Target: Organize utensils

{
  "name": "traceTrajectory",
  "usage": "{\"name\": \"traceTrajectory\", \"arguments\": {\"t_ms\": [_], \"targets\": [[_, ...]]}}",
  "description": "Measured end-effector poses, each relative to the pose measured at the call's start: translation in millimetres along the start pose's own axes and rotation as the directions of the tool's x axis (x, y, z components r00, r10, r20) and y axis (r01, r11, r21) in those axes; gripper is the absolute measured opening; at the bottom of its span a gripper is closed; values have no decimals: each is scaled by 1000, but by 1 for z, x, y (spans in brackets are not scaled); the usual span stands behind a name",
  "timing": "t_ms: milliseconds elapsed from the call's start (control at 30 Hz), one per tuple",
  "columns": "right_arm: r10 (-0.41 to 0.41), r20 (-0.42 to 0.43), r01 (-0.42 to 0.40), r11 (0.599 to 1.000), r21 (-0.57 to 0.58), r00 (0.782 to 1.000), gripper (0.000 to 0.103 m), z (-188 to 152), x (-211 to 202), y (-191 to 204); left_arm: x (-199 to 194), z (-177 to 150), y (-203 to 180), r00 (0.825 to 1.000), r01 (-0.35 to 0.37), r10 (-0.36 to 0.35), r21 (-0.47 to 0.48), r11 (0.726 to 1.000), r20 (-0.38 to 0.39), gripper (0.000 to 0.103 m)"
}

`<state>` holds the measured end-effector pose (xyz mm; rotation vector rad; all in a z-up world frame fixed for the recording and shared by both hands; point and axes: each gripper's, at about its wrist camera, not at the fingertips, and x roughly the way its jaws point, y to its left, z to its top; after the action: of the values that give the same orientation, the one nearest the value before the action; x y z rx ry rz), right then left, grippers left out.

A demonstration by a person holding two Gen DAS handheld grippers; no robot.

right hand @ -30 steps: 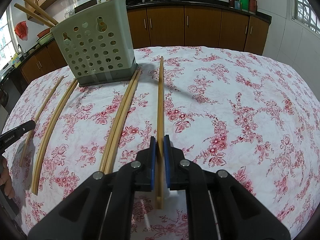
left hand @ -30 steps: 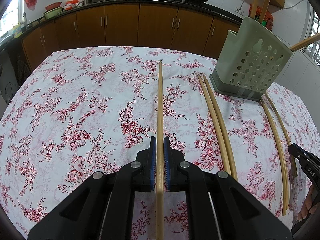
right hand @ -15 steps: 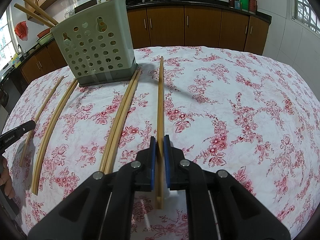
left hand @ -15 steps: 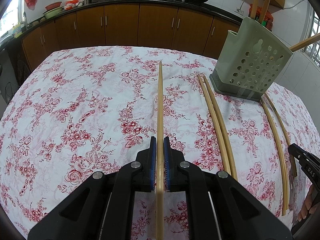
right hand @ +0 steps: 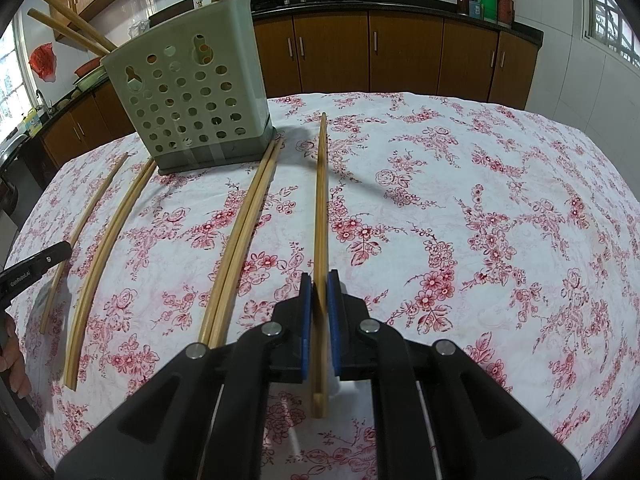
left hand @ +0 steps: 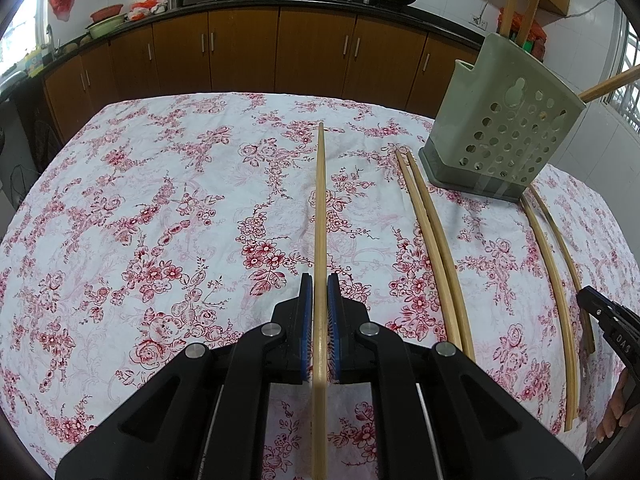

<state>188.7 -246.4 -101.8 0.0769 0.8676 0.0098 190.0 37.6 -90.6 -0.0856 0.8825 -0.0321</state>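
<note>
A green perforated utensil holder stands on the floral tablecloth with several chopsticks in it; it also shows in the right wrist view. My left gripper is shut on a long bamboo chopstick that points straight ahead. My right gripper is shut on another chopstick, low over the cloth. A pair of chopsticks lies between the held ones, also in the right wrist view. Two more chopsticks lie on the cloth beyond the holder, also in the right wrist view.
The table is covered by a white cloth with red flowers. Brown kitchen cabinets and a dark counter with woks run behind it. The other gripper's tip shows at the right edge and at the left edge.
</note>
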Motion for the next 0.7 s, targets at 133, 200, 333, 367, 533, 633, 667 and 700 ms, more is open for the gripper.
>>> {"name": "traceTrajectory", "arguments": {"t_ms": [133,200,333,367,533,633,667,700], "targets": [[-1,-1,1,1000,-14,1000,10,-5,-4,2,-8,-10,-3,1000,-17,17,35,999,-4,9],[5,0,-5,1000,-9,1000,10,-8,-7,1,-13,-15,-5,1000,-20,20,47,999,-5,9],[14,1,-14,1000,1,1000,9,-9,-7,1,-16,-19,-8,999,-36,37,68,997,-7,9],[15,0,-15,1000,2,1000,9,-9,-8,0,-15,-18,-8,999,-37,38,69,997,-7,9],[16,46,-16,1000,9,999,8,0,-27,-4,-30,-12,-4,999,-31,29,78,996,29,8],[18,141,-19,1000,9,990,8,15,-57,-2,-59,4,0,993,-10,3,57,998,119,8],[20,166,-22,1000,10,986,8,19,-66,-4,-68,10,0,989,-3,-4,51,999,148,8],[20,189,-22,1000,10,982,8,23,-73,-3,-80,18,1,983,4,-12,44,999,185,8]]}}
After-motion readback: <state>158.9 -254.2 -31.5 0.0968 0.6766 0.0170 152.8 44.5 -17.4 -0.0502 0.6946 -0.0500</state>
